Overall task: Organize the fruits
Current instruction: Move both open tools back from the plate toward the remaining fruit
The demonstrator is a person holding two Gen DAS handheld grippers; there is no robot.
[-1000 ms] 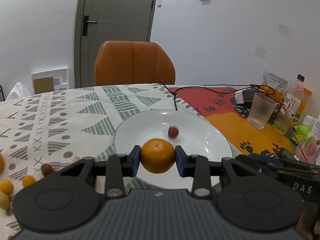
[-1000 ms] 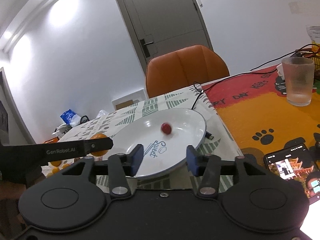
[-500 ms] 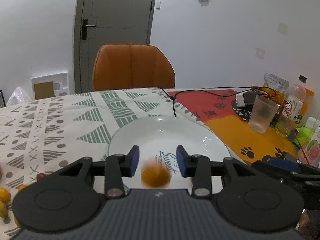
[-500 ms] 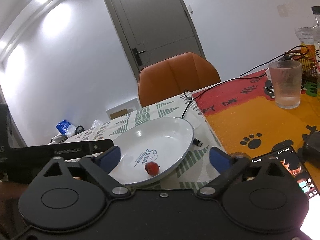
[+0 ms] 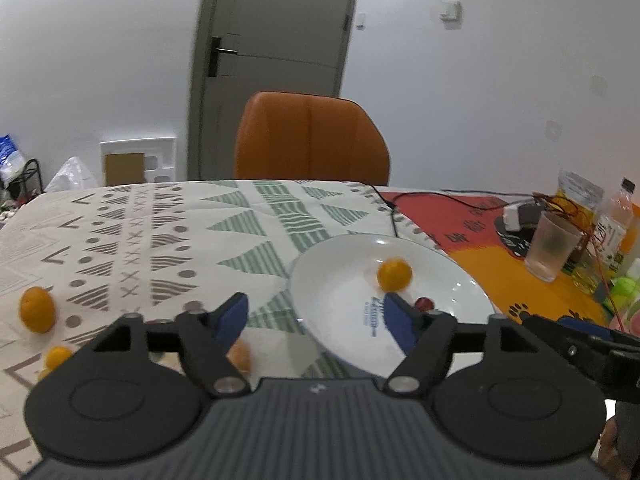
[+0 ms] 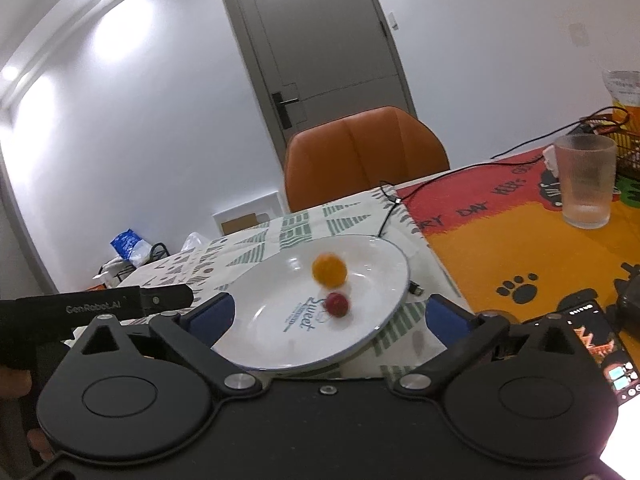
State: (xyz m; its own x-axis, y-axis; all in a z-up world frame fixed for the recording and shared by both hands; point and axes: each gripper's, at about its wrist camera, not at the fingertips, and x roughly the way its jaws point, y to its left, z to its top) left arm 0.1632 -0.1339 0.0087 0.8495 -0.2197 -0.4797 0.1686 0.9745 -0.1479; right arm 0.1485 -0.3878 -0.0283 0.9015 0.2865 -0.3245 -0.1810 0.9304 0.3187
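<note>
**Both grippers wide, fruit lying loose in the plate**

Nearest in the left wrist view, the left gripper [image 5: 314,314] has its blue-padded jaws spread apart; they have just been opening and nothing sits between them. It hangs over the near left edge of the round white plate with blue lettering [image 5: 340,288]. Beneath its left finger a small orange fruit [image 5: 240,356] lies on the patterned cloth of the surface [image 5: 160,232], blurred. Further left on the cloth are another small orange fruit [image 5: 56,356] and a larger oval orange one [image 5: 37,309].

In the right wrist view, the right gripper [image 6: 328,314] stands at its widest, its jaws having just been opening, with only the plate's near rim [image 6: 280,360] seen through the gap. The left gripper's black body reaches in from the left edge of that view.

Inside the plate a round orange mandarin [image 6: 329,269] rests near the middle, motion-blurred, and a small red round fruit [image 6: 336,304] lies just in front of it, close beside the lettering. Neither touches a gripper.

Beyond the plate a black cable [image 6: 432,184] crosses the surface. To the right, on an orange and red mat with paw prints [image 6: 500,248], stands a frosted plastic cup [image 6: 586,182], well apart from the plate. A phone with a lit screen [image 6: 596,332] lies near the right gripper. At the far side of the surface is an orange chair [image 6: 364,156], with a grey door [image 6: 320,48] behind it.
</note>
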